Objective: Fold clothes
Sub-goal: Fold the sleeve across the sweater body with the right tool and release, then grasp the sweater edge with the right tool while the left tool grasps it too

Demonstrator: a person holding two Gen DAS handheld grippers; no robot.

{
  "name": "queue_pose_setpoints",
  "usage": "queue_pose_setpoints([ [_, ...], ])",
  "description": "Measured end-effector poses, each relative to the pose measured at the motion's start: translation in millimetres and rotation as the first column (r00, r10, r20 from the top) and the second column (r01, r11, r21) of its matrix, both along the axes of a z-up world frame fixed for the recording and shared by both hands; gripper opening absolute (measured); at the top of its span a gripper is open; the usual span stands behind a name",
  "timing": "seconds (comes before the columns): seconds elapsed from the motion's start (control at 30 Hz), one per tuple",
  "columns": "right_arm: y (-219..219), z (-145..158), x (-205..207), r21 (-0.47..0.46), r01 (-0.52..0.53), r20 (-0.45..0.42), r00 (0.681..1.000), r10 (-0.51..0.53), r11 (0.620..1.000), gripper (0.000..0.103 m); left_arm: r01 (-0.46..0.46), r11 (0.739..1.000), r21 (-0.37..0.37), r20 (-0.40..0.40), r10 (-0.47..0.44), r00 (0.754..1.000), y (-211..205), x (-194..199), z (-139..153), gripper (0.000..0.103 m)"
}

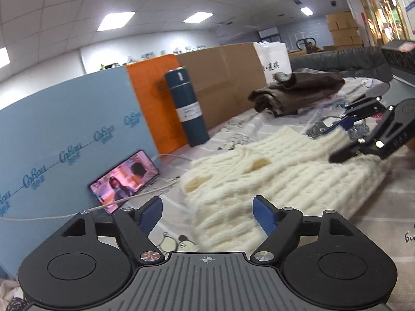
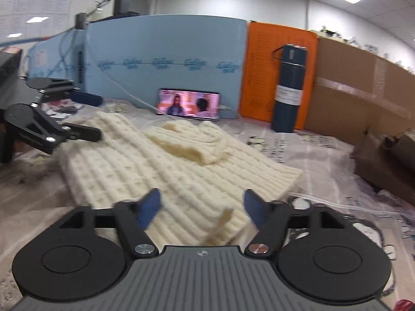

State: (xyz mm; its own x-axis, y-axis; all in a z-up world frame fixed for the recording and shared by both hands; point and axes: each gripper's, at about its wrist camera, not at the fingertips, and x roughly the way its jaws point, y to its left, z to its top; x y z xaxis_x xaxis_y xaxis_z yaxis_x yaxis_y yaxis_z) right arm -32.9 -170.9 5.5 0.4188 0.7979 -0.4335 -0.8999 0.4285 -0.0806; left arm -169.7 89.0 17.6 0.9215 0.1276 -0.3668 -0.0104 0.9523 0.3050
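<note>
A cream ribbed knit sweater (image 1: 272, 171) lies partly folded on the patterned sheet; it also shows in the right wrist view (image 2: 176, 165), with a folded flap (image 2: 192, 140) on top. My left gripper (image 1: 207, 211) is open and empty, just above the sweater's near edge. My right gripper (image 2: 201, 206) is open and empty over the sweater's near corner. Each gripper shows in the other's view: the right gripper (image 1: 345, 134) at the sweater's far side, the left gripper (image 2: 85, 115) at its left side.
A folded brown garment (image 1: 295, 93) lies at the far end of the sheet. A dark blue flask (image 1: 188, 107) and a phone (image 1: 124, 180) playing video stand against blue, orange and cardboard panels (image 1: 223, 83). A white cable (image 1: 52, 215) runs to the phone.
</note>
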Motion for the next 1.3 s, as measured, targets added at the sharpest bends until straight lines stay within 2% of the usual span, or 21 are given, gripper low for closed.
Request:
queue_pose_setpoints([
  [0.03, 1.2, -1.1, 2.1, -0.01, 0.006, -0.004, 1.0, -0.006, 1.0, 0.076, -0.012, 1.0, -0.008, -0.002, 0.012, 1.0, 2.8, 1.1, -0.8, 0.09],
  [0.2, 6.5, -5.9, 10.9, -0.053, 0.034, -0.02, 0.999, -0.035, 0.998, 0.081, -0.054, 0.999, -0.006, -0.082, 0.053, 0.995, 2.1, 17.5, -17.2, 0.091],
  [0.27, 7.2, -6.4, 11.9, -0.063, 0.04, -0.019, 0.999, -0.042, 0.997, 0.083, -0.054, 0.998, 0.012, -0.073, 0.055, 0.996, 0.6, 15.8, -15.9, 0.094],
  [0.37, 0.6, -2.7, 5.4, -0.026, 0.027, 0.022, 0.999, -0.027, 0.999, 0.083, -0.048, 0.998, 0.05, -0.048, 0.05, 0.998, -2.5, 10.0, -11.2, 0.093],
  [0.43, -8.7, 2.1, 0.4, 0.019, -0.002, 0.029, 1.0, 0.002, 1.0, 0.083, -0.013, 0.998, 0.067, 0.004, 0.013, 1.0, -4.2, -4.1, -3.9, 0.094],
  [0.57, -21.8, 12.1, -13.7, 0.067, -0.09, 0.044, 0.995, 0.087, 0.994, 0.086, 0.123, 0.988, 0.096, 0.043, -0.128, 0.991, -9.5, -31.6, 10.0, 0.095],
  [0.63, -25.1, 15.9, -21.4, 0.07, -0.158, 0.04, 0.987, 0.156, 0.985, 0.086, 0.23, 0.966, 0.121, -0.013, -0.23, 0.973, -19.7, -41.7, 10.4, 0.095],
  [0.7, -20.9, 13.3, -28.6, 0.029, -0.234, 0.018, 0.972, 0.233, 0.972, 0.086, 0.301, 0.938, 0.171, -0.098, -0.287, 0.953, -32.3, -44.8, 4.2, 0.095],
  [0.83, -5.3, 1.5, -40.5, -0.092, -0.328, -0.014, 0.945, 0.328, 0.94, 0.083, 0.321, 0.895, 0.309, -0.223, -0.26, 0.939, -47.3, -32.1, -21.3, 0.094],
  [0.9, -2.6, -1.2, -38.8, -0.116, -0.339, -0.017, 0.94, 0.34, 0.933, 0.083, 0.333, 0.873, 0.357, -0.222, -0.267, 0.938, -47.2, -27.4, -28.7, 0.093],
  [0.93, -1.2, -2.5, -38.0, -0.129, -0.345, -0.019, 0.938, 0.346, 0.93, 0.083, 0.332, 0.873, 0.357, -0.218, -0.268, 0.938, -44.5, -23.5, -28.8, 0.091],
  [0.97, 0.2, -3.9, -37.2, -0.141, -0.351, -0.021, 0.936, 0.351, 0.926, 0.083, 0.318, 0.878, 0.359, -0.214, -0.254, 0.943, -41.6, -18.9, -28.5, 0.082],
  [1.03, 1.0, -5.0, -33.2, -0.153, -0.349, -0.019, 0.936, 0.35, 0.925, 0.078, 0.31, 0.88, 0.359, -0.206, -0.249, 0.946, -34.7, -12.0, -30.2, 0.073],
  [1.07, 0.6, -4.8, -30.2, -0.153, -0.342, -0.016, 0.939, 0.344, 0.927, 0.072, 0.311, 0.883, 0.352, -0.204, -0.252, 0.946, -31.2, -8.6, -31.4, 0.063],
  [1.17, -0.8, -4.2, -21.1, -0.154, -0.321, -0.006, 0.946, 0.324, 0.934, 0.054, 0.31, 0.907, 0.286, -0.181, -0.267, 0.947, -23.8, -3.7, -30.1, 0.046],
  [1.23, -2.8, -3.4, -14.6, -0.137, -0.313, -0.012, 0.949, 0.314, 0.94, 0.048, 0.308, 0.916, 0.257, -0.166, -0.272, 0.948, -20.9, -3.2, -27.9, 0.041],
  [1.3, -5.8, -2.2, -8.4, -0.099, -0.309, -0.03, 0.951, 0.307, 0.946, 0.034, 0.302, 0.927, 0.224, -0.152, -0.273, 0.95, -18.8, -4.5, -23.6, 0.036],
])
